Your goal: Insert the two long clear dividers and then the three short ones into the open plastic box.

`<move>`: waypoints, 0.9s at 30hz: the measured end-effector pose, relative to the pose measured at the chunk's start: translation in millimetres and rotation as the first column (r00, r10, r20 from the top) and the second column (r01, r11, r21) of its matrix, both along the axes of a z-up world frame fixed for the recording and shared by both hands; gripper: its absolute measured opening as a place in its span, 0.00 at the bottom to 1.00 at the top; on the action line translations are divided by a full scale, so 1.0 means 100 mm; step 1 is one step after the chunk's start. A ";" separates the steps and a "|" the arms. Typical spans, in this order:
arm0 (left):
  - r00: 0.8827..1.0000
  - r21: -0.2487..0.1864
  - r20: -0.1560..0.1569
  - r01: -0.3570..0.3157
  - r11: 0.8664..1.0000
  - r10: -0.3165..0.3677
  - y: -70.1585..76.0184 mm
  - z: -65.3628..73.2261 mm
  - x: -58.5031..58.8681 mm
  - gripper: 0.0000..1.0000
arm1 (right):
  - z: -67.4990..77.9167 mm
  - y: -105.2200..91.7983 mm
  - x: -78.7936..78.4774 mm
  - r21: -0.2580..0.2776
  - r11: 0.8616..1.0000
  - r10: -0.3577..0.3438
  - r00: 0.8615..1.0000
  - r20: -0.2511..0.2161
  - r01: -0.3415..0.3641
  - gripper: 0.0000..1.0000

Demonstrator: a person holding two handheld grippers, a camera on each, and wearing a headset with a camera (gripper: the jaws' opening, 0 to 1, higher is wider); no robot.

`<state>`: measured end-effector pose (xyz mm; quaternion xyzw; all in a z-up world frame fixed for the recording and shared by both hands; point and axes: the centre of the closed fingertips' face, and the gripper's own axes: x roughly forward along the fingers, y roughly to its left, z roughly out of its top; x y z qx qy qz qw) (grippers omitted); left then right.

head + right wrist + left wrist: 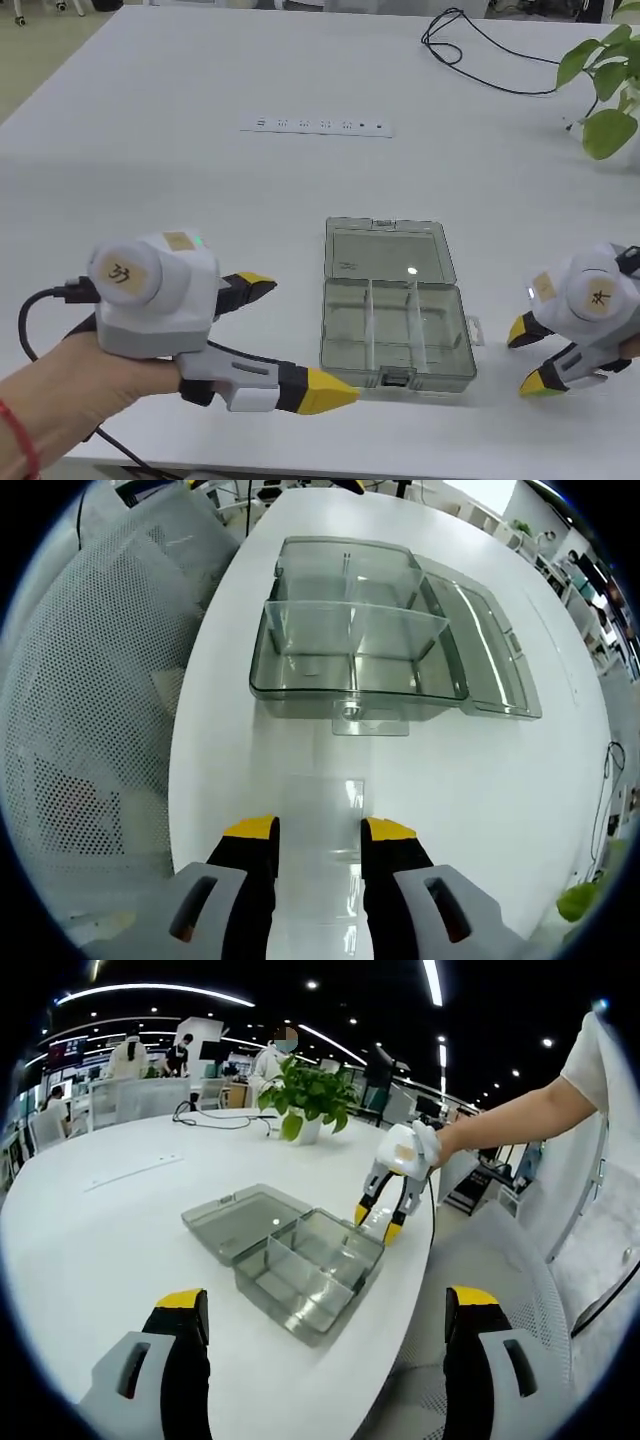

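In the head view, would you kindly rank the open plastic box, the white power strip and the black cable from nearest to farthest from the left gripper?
From the left gripper:
1. Plastic box, just to its right.
2. Power strip, mid-table, farther back.
3. Black cable, far back, to the right.

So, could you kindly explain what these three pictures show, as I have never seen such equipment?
There is no robot here: a person holds two handheld tools with yellow-tipped jaws. The head view comes from a camera on the person's head; the two gripper views come from cameras riding on each tool, looking along its jaws. On the white table stands an open grey see-through plastic box with two clear dividers already upright inside. Farther off lie a white power strip and a black cable, near a green plant. The left gripper is open and holds nothing. Between the jaws of the right gripper sits a clear flat plastic piece; whether it is gripped, I cannot tell.
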<state>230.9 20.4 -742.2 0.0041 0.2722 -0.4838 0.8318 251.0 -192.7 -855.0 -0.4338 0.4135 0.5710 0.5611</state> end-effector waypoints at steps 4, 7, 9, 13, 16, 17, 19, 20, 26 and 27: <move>1.000 0.001 0.000 -0.001 1.000 0.001 0.00 0.00 0.01 1.00 | 0.00 0.00 0.00 0.001 1.000 -0.004 1.000 0.003 0.004 0.33; 1.000 0.000 0.000 -0.003 1.000 0.003 0.01 0.01 0.02 1.00 | 0.00 0.00 -0.01 0.003 1.000 -0.009 1.000 0.010 0.009 0.33; 1.000 0.000 0.002 -0.003 1.000 0.003 0.01 0.02 0.02 1.00 | 0.01 0.00 -0.02 0.008 1.000 -0.016 1.000 0.013 0.015 0.33; 1.000 0.001 0.009 0.003 1.000 -0.003 0.00 0.05 0.03 1.00 | 0.08 0.00 -0.04 0.025 0.999 -0.027 0.999 0.032 0.026 0.33; 1.000 -0.008 0.011 0.000 1.000 0.000 -0.02 0.10 0.06 1.00 | 0.17 0.01 -0.04 0.050 0.998 -0.041 0.998 0.049 0.039 0.33; 1.000 -0.013 0.012 0.000 1.000 0.000 -0.04 0.12 0.06 1.00 | 0.20 0.01 -0.04 0.054 0.998 -0.041 0.998 0.056 0.038 0.33; 1.000 -0.028 0.013 -0.001 1.000 0.001 -0.08 0.17 0.06 1.00 | 0.27 0.03 -0.04 0.069 0.997 -0.047 0.996 0.071 0.042 0.33; 1.000 -0.031 0.013 0.001 1.000 -0.001 -0.10 0.18 0.06 1.00 | 0.31 0.04 -0.04 0.078 0.996 -0.050 0.995 0.081 0.044 0.33; 1.000 -0.087 -0.006 -0.008 0.996 0.007 -0.26 0.29 0.08 0.98 | 0.58 0.15 -0.07 0.113 0.992 -0.063 0.989 0.131 0.048 0.33; 1.000 -0.111 -0.022 -0.019 0.994 0.017 -0.30 0.33 0.08 0.97 | 0.65 0.17 -0.07 0.122 0.991 -0.066 0.987 0.145 0.048 0.33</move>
